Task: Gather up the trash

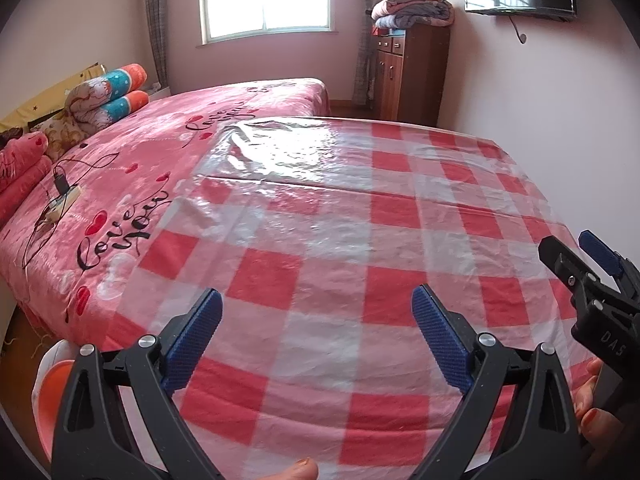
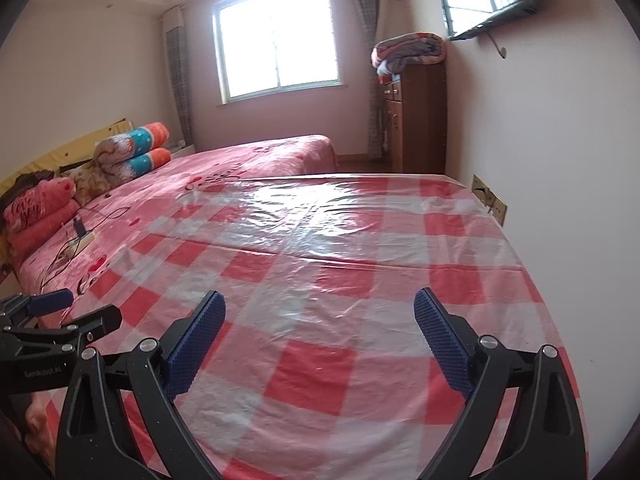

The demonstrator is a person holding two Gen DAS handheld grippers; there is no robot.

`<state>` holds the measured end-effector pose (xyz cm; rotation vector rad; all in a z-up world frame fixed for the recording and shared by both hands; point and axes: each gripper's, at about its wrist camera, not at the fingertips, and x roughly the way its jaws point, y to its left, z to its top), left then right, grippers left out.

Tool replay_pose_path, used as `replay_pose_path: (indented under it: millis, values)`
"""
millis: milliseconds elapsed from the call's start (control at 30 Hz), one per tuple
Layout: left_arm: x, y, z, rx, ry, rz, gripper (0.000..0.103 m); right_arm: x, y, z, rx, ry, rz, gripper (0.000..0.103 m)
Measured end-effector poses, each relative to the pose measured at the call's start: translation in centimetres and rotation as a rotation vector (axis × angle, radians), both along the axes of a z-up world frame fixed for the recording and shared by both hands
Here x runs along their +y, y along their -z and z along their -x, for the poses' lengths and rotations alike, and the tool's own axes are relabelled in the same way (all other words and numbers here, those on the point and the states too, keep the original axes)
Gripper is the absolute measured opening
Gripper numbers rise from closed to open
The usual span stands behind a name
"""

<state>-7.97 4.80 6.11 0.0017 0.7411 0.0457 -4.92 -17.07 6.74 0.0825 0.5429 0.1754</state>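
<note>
No trash shows in either view, so how it would handle and where to take it cannot be judged yet; the red-and-white checked plastic tablecloth (image 1: 360, 216) lies bare from near edge to far edge. Both the left gripper (image 1: 316, 332) and the right gripper (image 2: 320, 336) hover over the near edge, jaws spread wide and empty (the glossy sheet looks thin and slippery)

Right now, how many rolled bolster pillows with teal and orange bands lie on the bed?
2: the upper bolster is stacked on the lower bolster, by the headboard. More may be hidden behind the bedding.
</note>
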Motion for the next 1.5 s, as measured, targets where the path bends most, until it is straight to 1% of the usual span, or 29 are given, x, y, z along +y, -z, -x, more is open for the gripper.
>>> replay_pose_path:
  millis: [167, 467, 667, 967, 1167, 1500]
  values:
    - [-1.8, 0.3, -0.7, -0.002, 0.013, -0.028, 0.096, -1.5, 0.3, -0.4, 0.003, 0.038, -0.002, 0.094]
    - [-4.9, 0.7, -1.9, -0.006, 0.045, -0.052, 0.096, -4.0, 0.4, -0.4, -0.013, 0.1, -0.003, 0.094]
    - [-6.4, 1.0, -2.4, -0.014, 0.046, -0.08, 0.096, -5.7, 0.4, -0.4, -0.027, 0.154, -0.009, 0.094]
    - [-7.6, 1.4, -3.1, -0.017, 0.065, -0.078, 0.096, -6.9, 0.2, -0.2, -0.048, 0.186, 0.003, 0.094]
    - [-8.1, 1.7, -3.1, -0.015, 0.074, -0.084, 0.096, -7.2, 0.1, -0.1, -0.053, 0.186, 0.012, 0.094]
    - [-8.2, 1.8, -3.2, -0.016, 0.073, -0.084, 0.096, -7.1, 0.3, -0.4, -0.039, 0.187, 0.007, 0.094]
